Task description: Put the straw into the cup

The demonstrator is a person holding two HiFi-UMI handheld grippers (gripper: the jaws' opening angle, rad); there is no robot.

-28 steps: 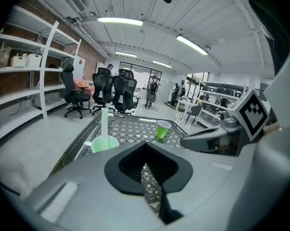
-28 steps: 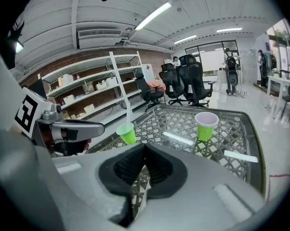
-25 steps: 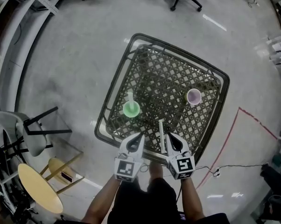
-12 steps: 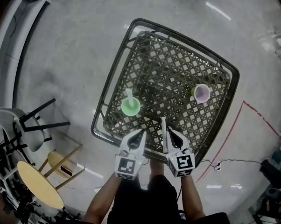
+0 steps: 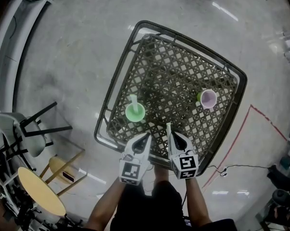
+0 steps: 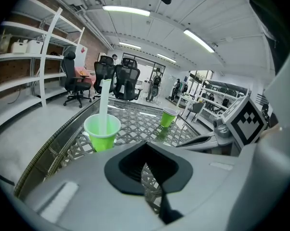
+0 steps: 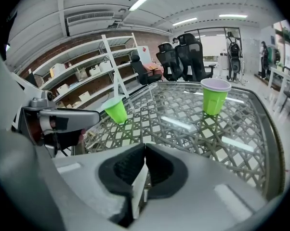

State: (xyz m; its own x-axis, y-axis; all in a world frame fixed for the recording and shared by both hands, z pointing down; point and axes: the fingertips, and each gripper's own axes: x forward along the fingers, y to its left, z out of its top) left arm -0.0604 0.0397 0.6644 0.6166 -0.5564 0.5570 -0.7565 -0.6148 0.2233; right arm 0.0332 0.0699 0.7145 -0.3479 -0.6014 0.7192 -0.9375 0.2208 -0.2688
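Right gripper view: right gripper [image 7: 145,147] clamping white straw [image 7: 138,189] between its pads, free end projecting ahead of tips, probably for aiming at a rim. Empty green cup [image 7: 215,96] standing ahead-right of tips, well apart. Left gripper [image 6: 146,147] idling alongside, jaws together, empty. Second cup [image 6: 102,133], ahead-left of it, already holding a straw. Gripped straw appearing thin, straight, pale.

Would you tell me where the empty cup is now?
Head view: the empty cup stands on the right of the table, near its rim, far from the cup with a straw.
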